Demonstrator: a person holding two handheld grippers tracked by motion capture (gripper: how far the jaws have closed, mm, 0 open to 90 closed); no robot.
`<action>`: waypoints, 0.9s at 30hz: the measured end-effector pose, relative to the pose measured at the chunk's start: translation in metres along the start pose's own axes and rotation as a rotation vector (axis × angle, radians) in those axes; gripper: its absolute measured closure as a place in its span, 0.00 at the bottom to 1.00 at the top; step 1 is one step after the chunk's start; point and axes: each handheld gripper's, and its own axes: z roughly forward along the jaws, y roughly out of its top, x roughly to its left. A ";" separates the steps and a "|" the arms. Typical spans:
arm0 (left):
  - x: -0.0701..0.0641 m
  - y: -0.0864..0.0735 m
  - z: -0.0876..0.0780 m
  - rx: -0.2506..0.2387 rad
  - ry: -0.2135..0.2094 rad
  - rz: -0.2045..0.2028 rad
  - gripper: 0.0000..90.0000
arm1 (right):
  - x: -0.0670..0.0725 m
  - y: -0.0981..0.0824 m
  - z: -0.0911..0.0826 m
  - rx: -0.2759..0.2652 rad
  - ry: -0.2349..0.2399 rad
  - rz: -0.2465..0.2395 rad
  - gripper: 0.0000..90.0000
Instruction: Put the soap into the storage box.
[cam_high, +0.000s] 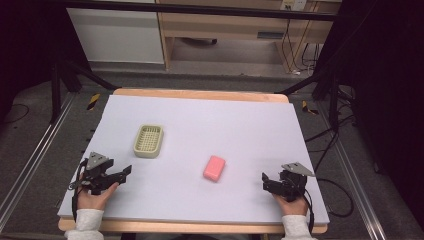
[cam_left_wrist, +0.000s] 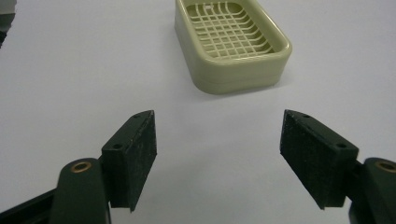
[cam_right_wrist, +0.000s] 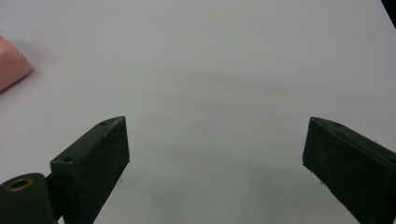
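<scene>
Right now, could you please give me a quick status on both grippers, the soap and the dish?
Left gripper open, aimed at dish. Right gripper open, nothing between the jaws. Pink soap loose on table, apart from dish. Nothing in the way.

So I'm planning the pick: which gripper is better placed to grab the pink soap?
Probably the right gripper. The soap lies nearer to it, and its open jaws point roughly that way. The left gripper, also open, faces the dish.
</scene>
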 end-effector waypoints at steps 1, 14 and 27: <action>-0.001 0.000 0.000 0.001 -0.004 0.003 0.30 | 0.000 0.000 0.000 -0.002 -0.002 0.002 0.08; -0.011 0.004 -0.001 -0.007 -0.026 0.025 0.30 | 0.001 0.000 0.001 0.010 -0.003 -0.009 0.08; -0.026 0.011 0.004 0.017 -0.069 0.052 0.27 | 0.002 -0.001 0.001 0.017 -0.006 -0.014 0.08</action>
